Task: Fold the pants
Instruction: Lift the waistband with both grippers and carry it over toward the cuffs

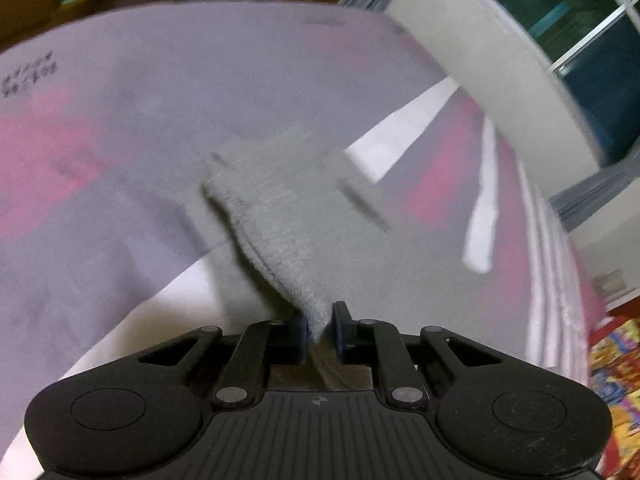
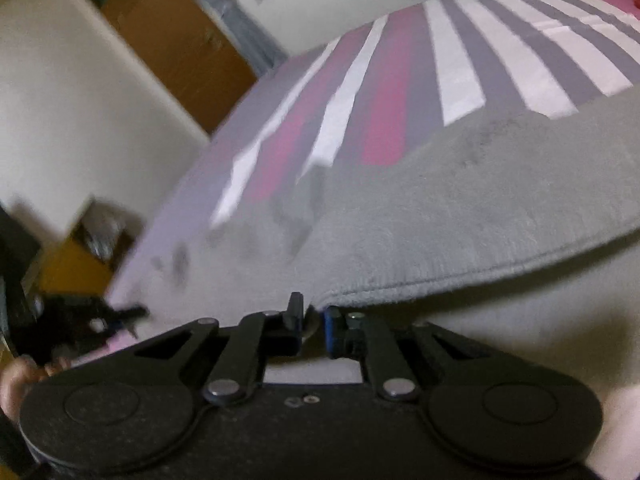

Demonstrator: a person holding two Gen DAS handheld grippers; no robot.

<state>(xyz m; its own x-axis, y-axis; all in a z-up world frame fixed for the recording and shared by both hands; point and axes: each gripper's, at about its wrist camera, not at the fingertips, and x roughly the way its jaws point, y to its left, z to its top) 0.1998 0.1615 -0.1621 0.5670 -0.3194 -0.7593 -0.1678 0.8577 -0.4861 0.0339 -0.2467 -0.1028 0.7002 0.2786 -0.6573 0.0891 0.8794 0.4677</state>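
Note:
Grey fleece pants (image 1: 280, 216) lie on a bed with a grey, pink and white striped cover (image 1: 120, 100). My left gripper (image 1: 320, 330) is shut on a raised fold of the pants, and the cloth rises from between its blue pads. In the right wrist view the same grey pants (image 2: 460, 208) spread wide, their hemmed edge running across the middle. There my right gripper (image 2: 314, 326) is shut on that hem at its left end. The other gripper (image 2: 80, 320), held by a hand (image 2: 16, 380), shows blurred at the left edge.
The striped bed cover (image 2: 460, 72) stretches beyond the pants. A white wall and a dark window (image 1: 580, 40) stand behind the bed, with a brown door (image 2: 172, 40) to one side. A colourful patterned mat (image 1: 616, 380) lies on the floor at the right.

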